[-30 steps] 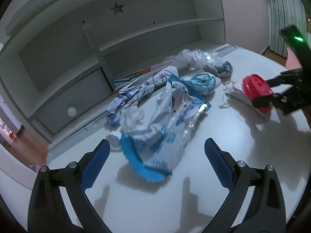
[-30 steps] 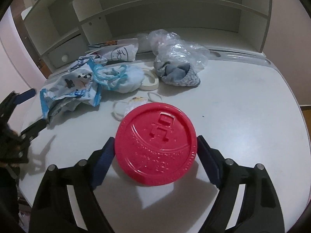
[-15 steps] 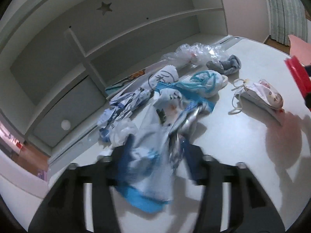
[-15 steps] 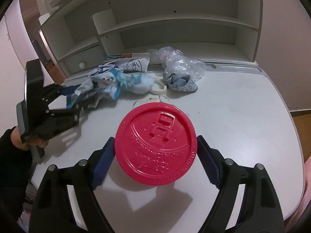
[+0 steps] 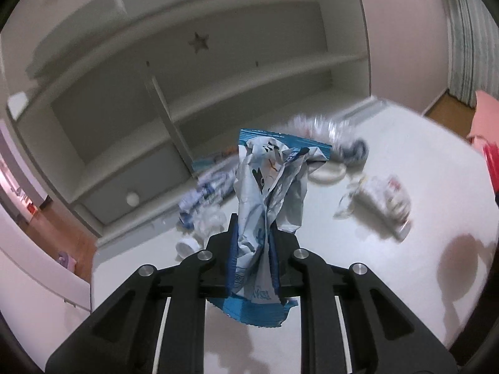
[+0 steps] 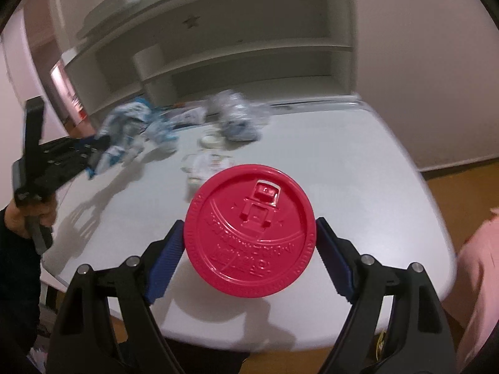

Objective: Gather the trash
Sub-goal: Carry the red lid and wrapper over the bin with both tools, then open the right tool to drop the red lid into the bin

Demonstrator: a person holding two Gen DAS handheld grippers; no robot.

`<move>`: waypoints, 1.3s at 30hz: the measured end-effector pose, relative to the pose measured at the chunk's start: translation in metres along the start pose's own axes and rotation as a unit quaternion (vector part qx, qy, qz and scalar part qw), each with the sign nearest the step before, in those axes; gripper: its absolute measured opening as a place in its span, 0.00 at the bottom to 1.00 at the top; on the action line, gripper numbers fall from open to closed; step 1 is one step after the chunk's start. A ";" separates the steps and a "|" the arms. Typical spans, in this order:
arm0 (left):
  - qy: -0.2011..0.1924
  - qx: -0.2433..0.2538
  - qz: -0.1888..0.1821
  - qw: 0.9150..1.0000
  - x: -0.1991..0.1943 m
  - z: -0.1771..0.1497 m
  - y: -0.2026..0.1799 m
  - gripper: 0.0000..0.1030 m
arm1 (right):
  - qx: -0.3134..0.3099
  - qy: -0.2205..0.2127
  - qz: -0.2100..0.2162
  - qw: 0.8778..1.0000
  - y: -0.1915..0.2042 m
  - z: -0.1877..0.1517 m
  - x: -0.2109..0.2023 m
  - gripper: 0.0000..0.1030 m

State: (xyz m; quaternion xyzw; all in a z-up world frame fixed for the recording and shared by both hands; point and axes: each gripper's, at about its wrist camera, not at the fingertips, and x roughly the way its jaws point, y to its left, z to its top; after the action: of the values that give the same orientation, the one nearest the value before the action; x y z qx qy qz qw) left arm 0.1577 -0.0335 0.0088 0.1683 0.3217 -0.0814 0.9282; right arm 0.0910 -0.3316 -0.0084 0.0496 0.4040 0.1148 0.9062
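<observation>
My left gripper (image 5: 254,243) is shut on a crumpled blue and white wrapper (image 5: 268,187) and holds it above the white table (image 5: 421,249). My right gripper (image 6: 249,243) is shut on a red plastic cup lid (image 6: 249,233) held above the table's near edge. The left gripper (image 6: 93,152) with the wrapper (image 6: 121,137) also shows at the left of the right wrist view. More trash lies on the table: a blue patterned wrapper (image 5: 205,193), a white cap (image 5: 187,246), a face mask (image 5: 380,199), a tape ring (image 5: 327,173) and a clear plastic bag (image 5: 324,124).
A white shelf unit (image 5: 187,93) with a drawer (image 5: 134,199) stands behind the table. Wooden floor (image 6: 461,193) shows past the table's right edge. A pink object (image 6: 477,268) is at the far right.
My left gripper closed on the blue and white wrapper and lifted it off the table. My right gripper rose and pulled back with the red lid.
</observation>
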 end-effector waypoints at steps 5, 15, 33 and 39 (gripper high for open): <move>-0.009 0.021 -0.021 1.000 -0.024 0.024 -0.036 0.16 | 0.040 -0.008 -0.024 0.999 -0.054 -0.026 -0.032 0.77; -0.026 0.123 -0.194 0.973 -0.040 0.031 -0.242 0.16 | 0.161 -0.005 -0.102 0.982 -0.189 -0.113 -0.086 0.78; 0.044 0.228 -0.367 0.901 0.014 -0.055 -0.579 0.16 | 0.373 0.117 -0.200 0.899 -0.411 -0.321 -0.047 0.78; 0.083 0.222 -0.362 0.902 0.050 -0.075 -0.616 0.16 | 0.404 0.141 -0.175 0.887 -0.436 -0.345 -0.023 0.78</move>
State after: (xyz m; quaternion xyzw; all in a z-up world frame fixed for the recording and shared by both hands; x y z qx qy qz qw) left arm -0.0059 -0.5811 -0.2380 0.2482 0.4097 -0.4668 0.7434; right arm -0.1077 -0.7609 -0.3021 0.3228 0.5408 -0.2131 0.7470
